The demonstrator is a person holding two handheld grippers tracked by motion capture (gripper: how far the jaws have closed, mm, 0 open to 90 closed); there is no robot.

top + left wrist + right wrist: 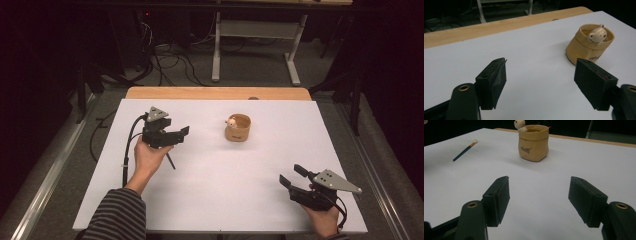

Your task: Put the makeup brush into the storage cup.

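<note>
While both grippers hover with jaws spread and empty, the left gripper sits nearest the pencil lying on the white table, the right gripper well apart; grasping that thin, dark stick looks next, the glossy tan bear pot standing beyond.

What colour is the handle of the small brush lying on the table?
Dark teal-green, with a pale bristle tip; the thin paintbrush shows best in the right gripper view.

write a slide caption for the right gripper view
Right gripper open above the white table, facing a tan pot and a pencil.
</note>
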